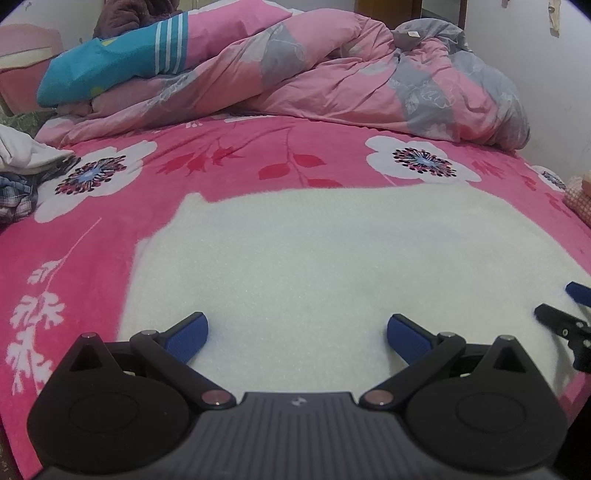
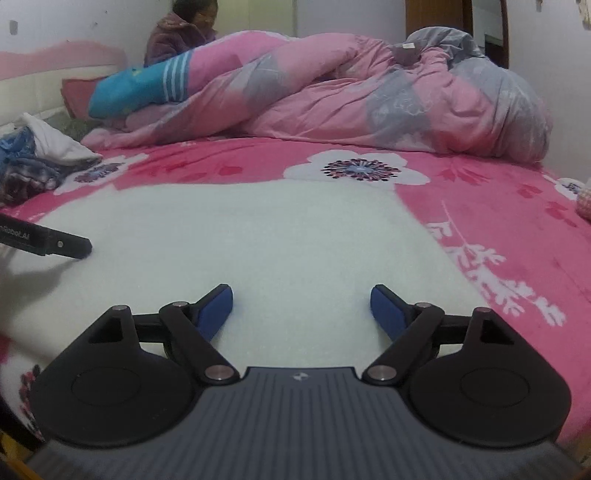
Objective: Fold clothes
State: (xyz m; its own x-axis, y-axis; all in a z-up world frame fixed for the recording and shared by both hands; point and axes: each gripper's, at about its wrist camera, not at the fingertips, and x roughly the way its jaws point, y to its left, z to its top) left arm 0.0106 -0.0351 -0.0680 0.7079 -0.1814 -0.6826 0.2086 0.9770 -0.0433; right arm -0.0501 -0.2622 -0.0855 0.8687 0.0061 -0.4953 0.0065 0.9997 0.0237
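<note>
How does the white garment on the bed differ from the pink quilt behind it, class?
The white garment lies spread flat; the pink quilt is bunched in a heap. The garment is plain and fuzzy; the quilt is smooth cloth with grey patches. The garment lies nearest both grippers, the quilt farther back. Both rest on the floral bedspread.

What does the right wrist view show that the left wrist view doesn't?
Only the right wrist view: a person sitting behind the duvet, and the left gripper's black side at the left edge. Only the left wrist view: the right gripper at the right edge, one blue finger visible. Both: the white garment flat on the pink sheet, the duvet, the clothes pile, and open fingers over the garment.
</note>
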